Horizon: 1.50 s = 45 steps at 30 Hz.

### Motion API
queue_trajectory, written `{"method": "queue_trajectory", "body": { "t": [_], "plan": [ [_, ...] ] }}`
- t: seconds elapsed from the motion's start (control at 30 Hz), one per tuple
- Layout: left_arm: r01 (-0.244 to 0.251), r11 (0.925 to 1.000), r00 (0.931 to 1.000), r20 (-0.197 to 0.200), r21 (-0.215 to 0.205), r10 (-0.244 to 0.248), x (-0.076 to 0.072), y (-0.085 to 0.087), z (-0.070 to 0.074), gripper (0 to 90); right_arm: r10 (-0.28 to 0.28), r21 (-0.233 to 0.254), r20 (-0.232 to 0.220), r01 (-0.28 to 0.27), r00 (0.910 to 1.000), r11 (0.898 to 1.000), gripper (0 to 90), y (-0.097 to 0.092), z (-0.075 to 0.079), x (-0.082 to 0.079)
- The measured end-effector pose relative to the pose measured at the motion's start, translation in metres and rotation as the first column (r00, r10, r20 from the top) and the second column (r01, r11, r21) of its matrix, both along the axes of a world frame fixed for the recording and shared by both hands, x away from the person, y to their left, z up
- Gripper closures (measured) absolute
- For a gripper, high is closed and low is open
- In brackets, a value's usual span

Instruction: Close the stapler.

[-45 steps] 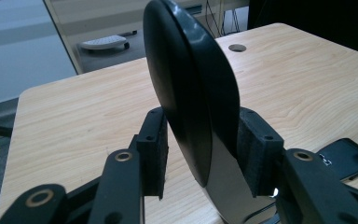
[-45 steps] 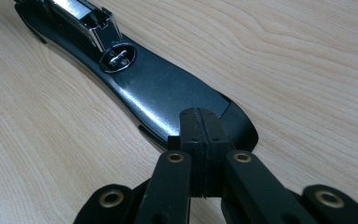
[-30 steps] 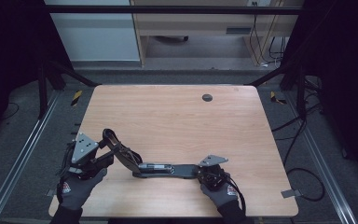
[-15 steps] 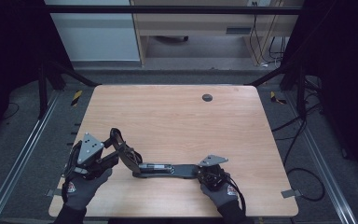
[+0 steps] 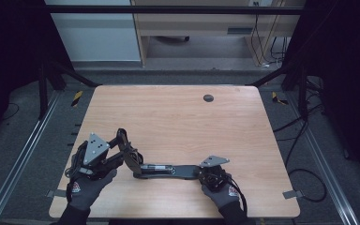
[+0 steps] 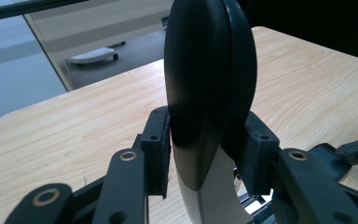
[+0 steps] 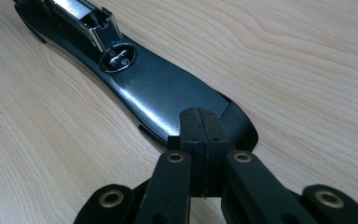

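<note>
so the stapler (image 5: pixel 161 169) sits opened up near the front edge of the table (image 5: pixel 178 117). left gripper (image 6: pixel 209 154) has its jaws clamped on the raised top arm (image 6: pixel 205 88). right gripper (image 7: pixel 199 140) jaws are closed together, pressing on the base's end i think.

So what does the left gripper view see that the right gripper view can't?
Left gripper view: the left tool squeezing the raised black lid, and a white thing on the floor past the table.
Right gripper view: the right tool, shut, at the end of the flat base, with the shiny staple track farther along.
Both: the wooden table, and a part of the same open stapler.
</note>
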<state>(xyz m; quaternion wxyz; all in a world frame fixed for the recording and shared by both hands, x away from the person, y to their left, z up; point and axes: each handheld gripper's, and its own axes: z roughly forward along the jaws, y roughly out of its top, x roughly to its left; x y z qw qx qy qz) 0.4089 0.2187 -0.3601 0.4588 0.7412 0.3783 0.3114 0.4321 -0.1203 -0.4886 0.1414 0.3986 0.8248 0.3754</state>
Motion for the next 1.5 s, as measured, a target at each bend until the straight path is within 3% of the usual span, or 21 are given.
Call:
{"method": "queue_trajectory", "body": {
  "t": [0.57,0.6,0.67,0.73,0.87,0.9,1.5],
  "plan": [
    [0.016,0.9991,0.9997,0.018,0.039,-0.016,0.0,-0.012,0.0,59.3,0.002,-0.001,0.002,-0.002,1.0,1.0,90.0,0.0,0.0,0.0],
    [0.02,0.9987,0.9992,0.032,0.048,-0.021,0.001,-0.013,0.001,59.3,0.002,-0.001,0.002,-0.002,1.0,1.0,90.0,0.0,0.0,0.0],
    [0.016,0.9989,0.9997,0.02,0.044,-0.017,0.0,-0.014,0.001,59.3,0.003,-0.001,0.003,-0.003,1.0,1.0,90.0,0.0,0.0,0.0],
    [0.019,0.9985,0.9992,0.034,0.051,-0.021,0.001,-0.014,0.001,59.2,0.003,-0.001,0.002,-0.003,1.0,1.0,90.0,0.0,0.0,0.0],
    [0.022,0.9982,0.999,0.037,0.056,-0.024,0.001,-0.015,0.001,59.2,-0.002,0.005,-0.008,0.002,1.0,1.0,90.0,0.0,0.0,0.0],
    [0.02,0.9983,0.9995,0.022,0.055,-0.021,0.0,-0.016,0.001,59.2,-0.002,0.005,-0.009,0.002,1.0,1.0,90.0,0.0,0.0,0.0],
    [0.028,0.9957,0.9988,0.038,0.088,-0.032,-0.001,-0.026,0.0,59.0,-0.002,0.006,-0.008,0.002,1.0,1.0,90.0,0.0,0.0,0.0]
  ]
}}
